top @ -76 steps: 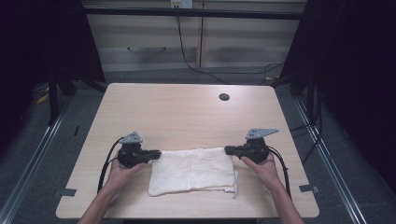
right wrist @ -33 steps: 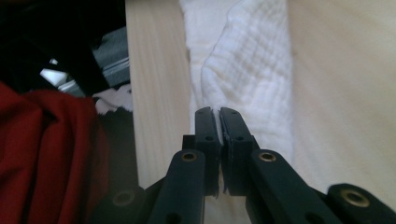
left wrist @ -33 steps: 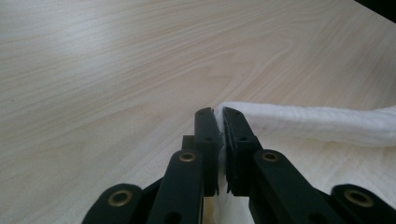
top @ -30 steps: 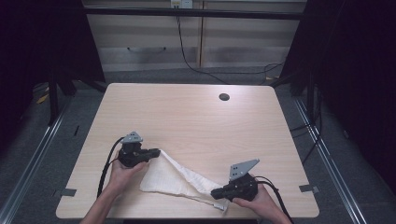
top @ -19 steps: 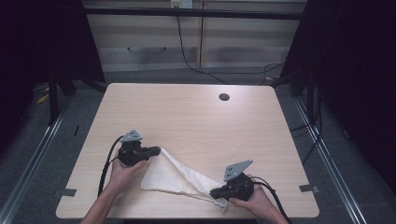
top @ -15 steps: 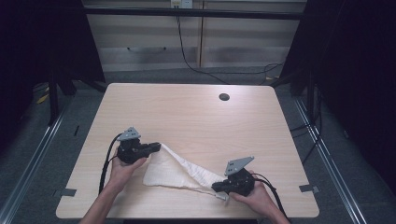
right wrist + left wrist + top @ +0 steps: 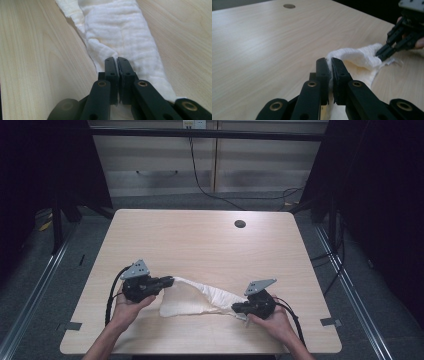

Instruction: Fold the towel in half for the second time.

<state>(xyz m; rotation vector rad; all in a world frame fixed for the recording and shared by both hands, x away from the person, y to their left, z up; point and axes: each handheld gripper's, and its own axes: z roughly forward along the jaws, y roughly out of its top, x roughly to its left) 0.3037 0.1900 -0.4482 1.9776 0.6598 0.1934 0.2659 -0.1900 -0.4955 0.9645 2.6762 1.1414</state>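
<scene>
A white, ribbed cloth (image 7: 200, 298) lay crumpled near the desk's (image 7: 210, 245) front edge, stretched and partly lifted between both ends.

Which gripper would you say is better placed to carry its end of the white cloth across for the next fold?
Probably the right gripper: shut on the cloth, its end lifted; the left gripper anchors.
</scene>
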